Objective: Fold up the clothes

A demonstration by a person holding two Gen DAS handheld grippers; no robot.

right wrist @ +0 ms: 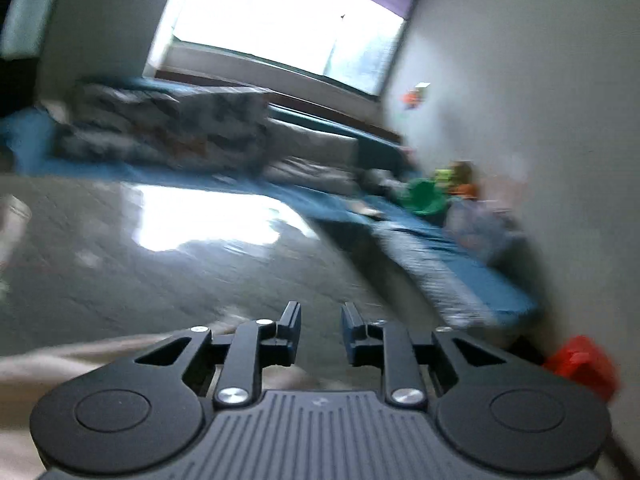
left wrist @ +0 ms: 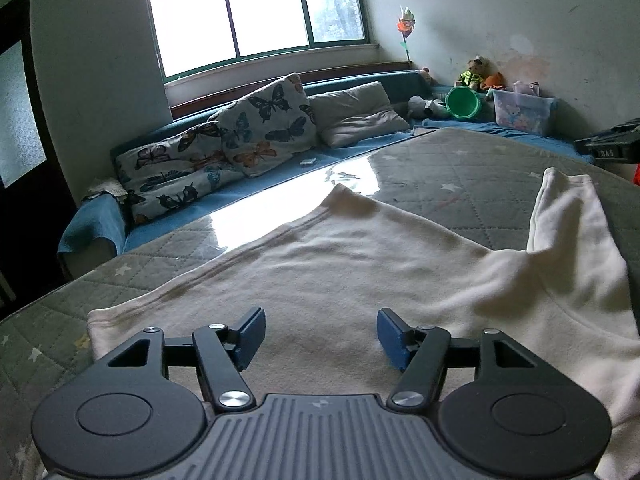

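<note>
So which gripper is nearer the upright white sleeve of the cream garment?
Right. In the left wrist view the right gripper hangs beside the raised sleeve; the left gripper hovers open over the garment's near hem.

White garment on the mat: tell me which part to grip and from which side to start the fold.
Probably grip the sleeve near its free end, coming from the right. It stretches away from the garment body over the mat, with bare mat along its far edges, so the jaws could slip around it. The left tool is open over the body, holding nothing.
</note>
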